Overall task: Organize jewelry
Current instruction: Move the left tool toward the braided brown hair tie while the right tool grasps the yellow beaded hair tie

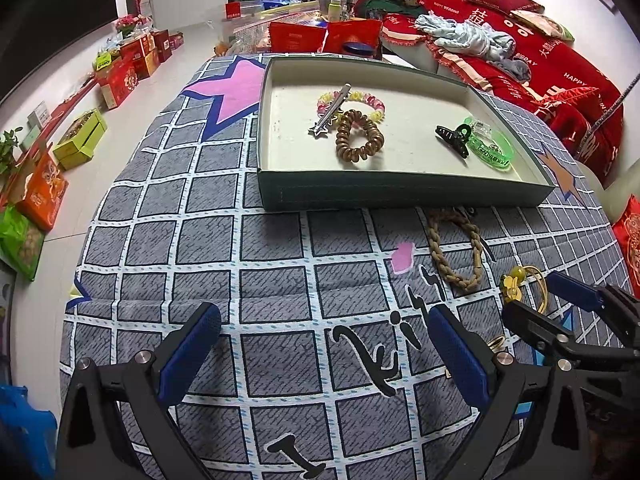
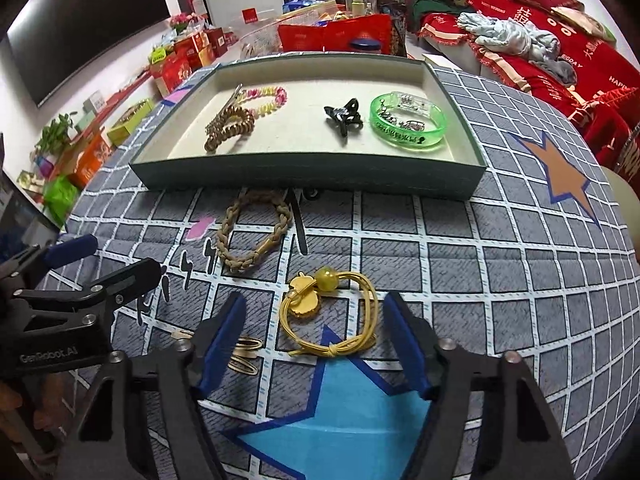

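A shallow green tray (image 1: 400,196) (image 2: 304,178) holds a brown coil hair tie (image 1: 359,136), a pink-yellow bead bracelet (image 1: 370,102), a silver clip (image 1: 332,110), a black claw clip (image 1: 454,138) and a green bangle (image 2: 408,126). In front of the tray lie a braided tan bracelet (image 2: 252,236) and a yellow cord hair tie with apple charm (image 2: 328,312). My right gripper (image 2: 316,320) is open, its fingers on either side of the yellow tie. My left gripper (image 1: 324,332) is open and empty over bare cloth.
Gold hair clips (image 2: 244,354) lie by the right gripper's left finger. The table has a grey checked cloth (image 1: 240,280). Red cushions and a sofa (image 1: 520,40) stand at the right, gift boxes (image 1: 120,72) on the floor at the left.
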Available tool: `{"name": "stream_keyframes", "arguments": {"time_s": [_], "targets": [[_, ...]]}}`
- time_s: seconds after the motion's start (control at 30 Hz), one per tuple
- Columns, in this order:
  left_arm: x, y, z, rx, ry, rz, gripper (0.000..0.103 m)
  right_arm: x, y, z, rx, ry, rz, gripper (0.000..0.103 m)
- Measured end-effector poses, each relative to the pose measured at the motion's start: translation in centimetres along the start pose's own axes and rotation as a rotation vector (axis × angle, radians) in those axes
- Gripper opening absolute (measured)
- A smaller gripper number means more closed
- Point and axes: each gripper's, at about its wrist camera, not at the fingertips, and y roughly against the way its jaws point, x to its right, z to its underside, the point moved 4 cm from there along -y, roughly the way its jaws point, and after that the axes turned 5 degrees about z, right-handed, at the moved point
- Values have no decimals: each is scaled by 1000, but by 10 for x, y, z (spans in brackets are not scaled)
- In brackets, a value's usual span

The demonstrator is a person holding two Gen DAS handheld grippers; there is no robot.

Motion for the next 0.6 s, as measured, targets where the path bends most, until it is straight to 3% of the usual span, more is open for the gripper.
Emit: {"name": "stream_keyframes", "arguments": {"time_s": [0.27, 0.6], "targets": [[4, -3, -1, -6, -7, 2, 103, 4, -4, 1, 1, 12, 39, 58], [14, -4, -3, -7, -31, 6, 103, 11, -1, 0, 12, 4, 57, 22]]}}
